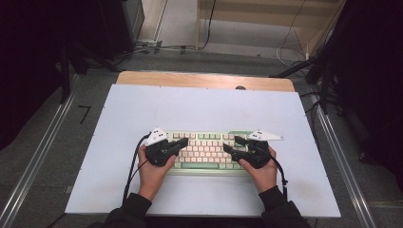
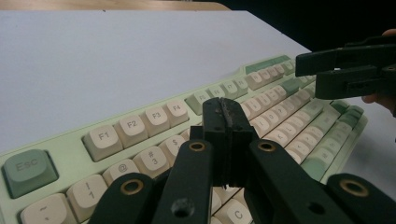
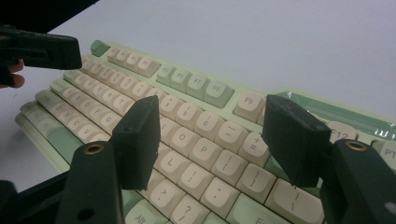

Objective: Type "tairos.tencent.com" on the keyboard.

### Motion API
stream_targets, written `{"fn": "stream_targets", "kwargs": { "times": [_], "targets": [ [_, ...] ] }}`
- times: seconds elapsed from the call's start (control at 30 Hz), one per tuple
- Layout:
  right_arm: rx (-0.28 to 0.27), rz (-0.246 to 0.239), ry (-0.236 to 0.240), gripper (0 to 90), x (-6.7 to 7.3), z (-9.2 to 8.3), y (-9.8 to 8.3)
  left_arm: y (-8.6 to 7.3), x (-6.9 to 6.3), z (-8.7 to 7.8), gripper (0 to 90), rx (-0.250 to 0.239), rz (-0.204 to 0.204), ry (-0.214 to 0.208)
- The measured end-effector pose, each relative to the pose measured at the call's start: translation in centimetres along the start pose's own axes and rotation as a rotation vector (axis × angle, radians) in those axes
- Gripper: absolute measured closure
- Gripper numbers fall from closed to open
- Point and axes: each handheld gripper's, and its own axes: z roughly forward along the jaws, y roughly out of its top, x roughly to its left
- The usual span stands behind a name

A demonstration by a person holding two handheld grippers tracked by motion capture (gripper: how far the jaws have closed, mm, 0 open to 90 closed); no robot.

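Keyboard lying flat, long axis left to right, ends hidden under left gripper, jaws closed empty, and right gripper, jaws open.

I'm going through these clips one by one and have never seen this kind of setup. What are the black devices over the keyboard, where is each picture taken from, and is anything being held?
A person sits at a table covered by a white sheet and holds a handheld two-jaw tool in each hand. The high view looks down from above the person. There, the left gripper and right gripper hover over a green and cream keyboard, the one object on the sheet. The other two pictures come from cameras riding on the tools, looking along their black jaws. In the left gripper view, the jaws are pressed together with nothing between them, above the number keys. In the right gripper view, the jaws stand apart above the keys near P, gripping nothing.
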Motion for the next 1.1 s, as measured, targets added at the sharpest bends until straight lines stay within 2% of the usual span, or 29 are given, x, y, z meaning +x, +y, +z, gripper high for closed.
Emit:
{"fn": "stream_targets", "kwargs": {
  "times": [0.4, 0.63, 1.1],
  "targets": [
    [0.004, -0.011, -0.002, 36.1, 0.1, 0.2, 0.0, 0.1, -0.2, 0.8, 90.0, 0.025, 0.026, 0.006],
    [0.005, -0.011, -0.002, 36.2, 0.1, 0.2, 0.0, 0.0, -0.3, 1.6, 90.0, 0.045, 0.021, 0.003],
    [0.009, -0.010, 0.000, 36.2, 0.2, 0.2, -0.1, -0.1, -1.2, 2.9, 90.0, 0.106, 0.066, 0.001]
  ]
}}
